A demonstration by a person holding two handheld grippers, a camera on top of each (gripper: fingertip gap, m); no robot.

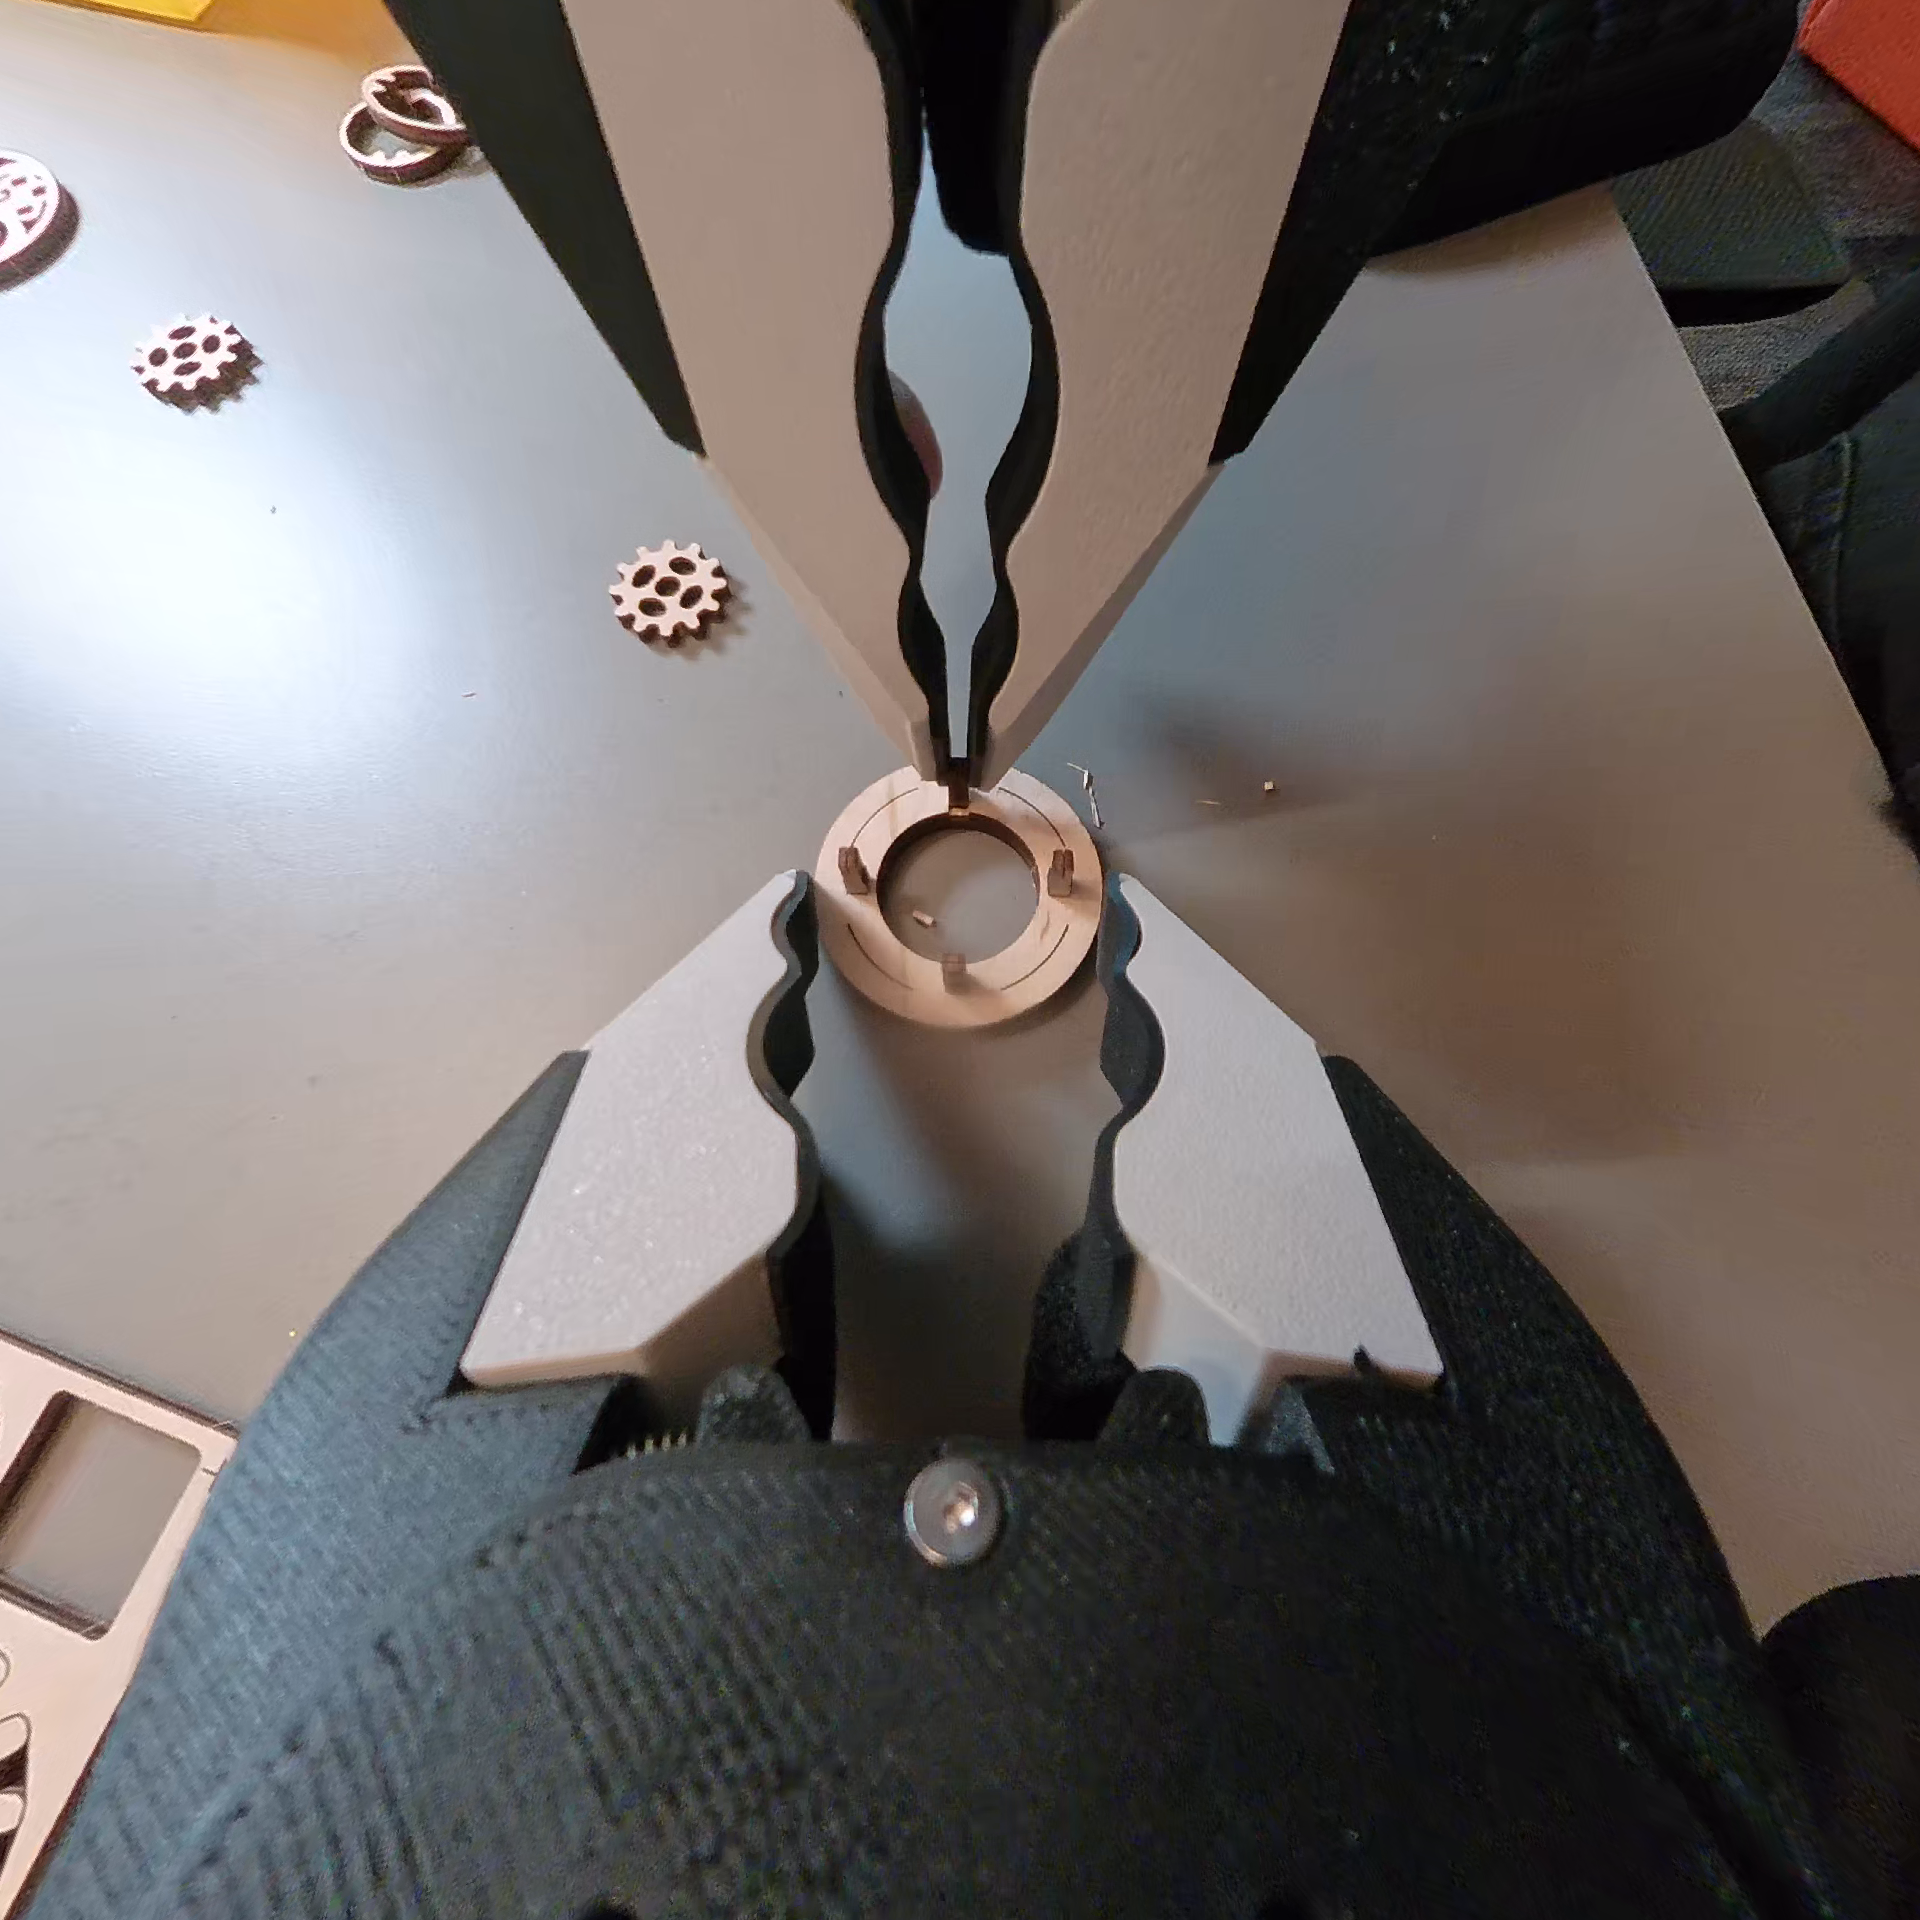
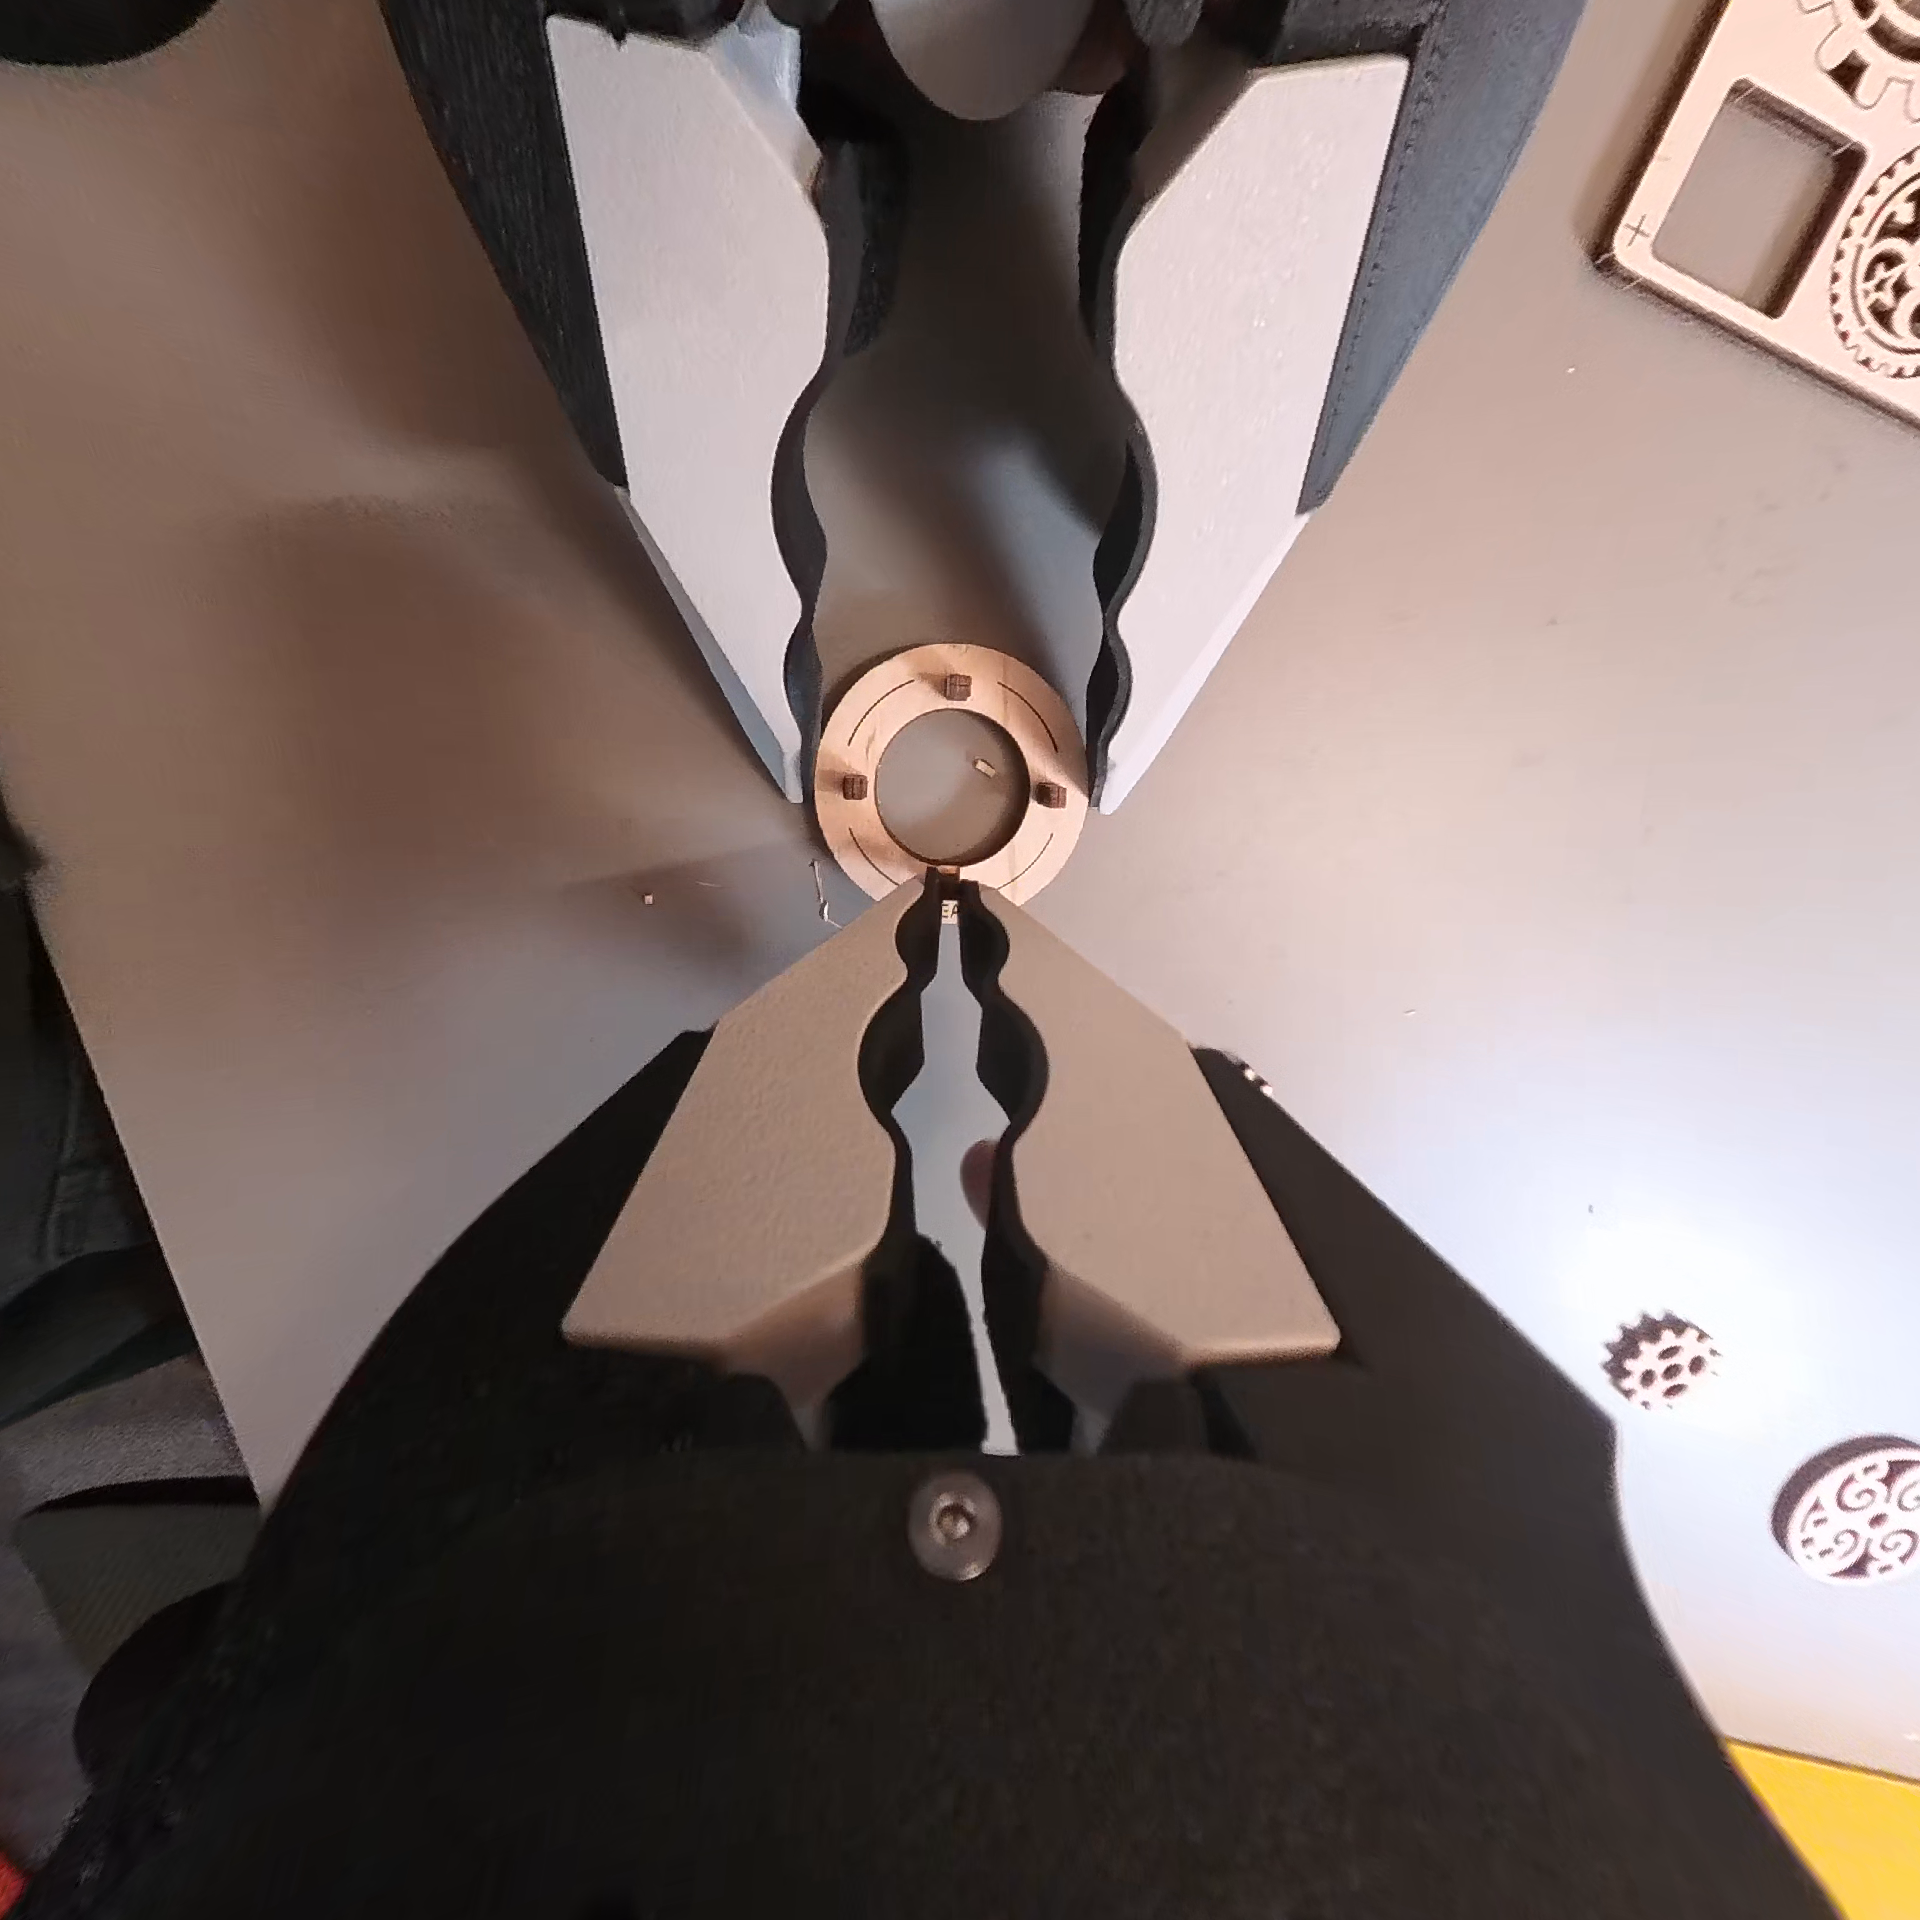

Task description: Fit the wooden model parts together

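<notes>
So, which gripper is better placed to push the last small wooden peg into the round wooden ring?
The right gripper: it is shut on the small wooden peg directly at the round wooden ring's slot. The left gripper is open around the ring, bracing it.

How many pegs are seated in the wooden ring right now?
3 seated in the wooden ring: one at the far side, one left, one right. A fourth is pinched in the right gripper at the near slot, not clearly seated.
</notes>
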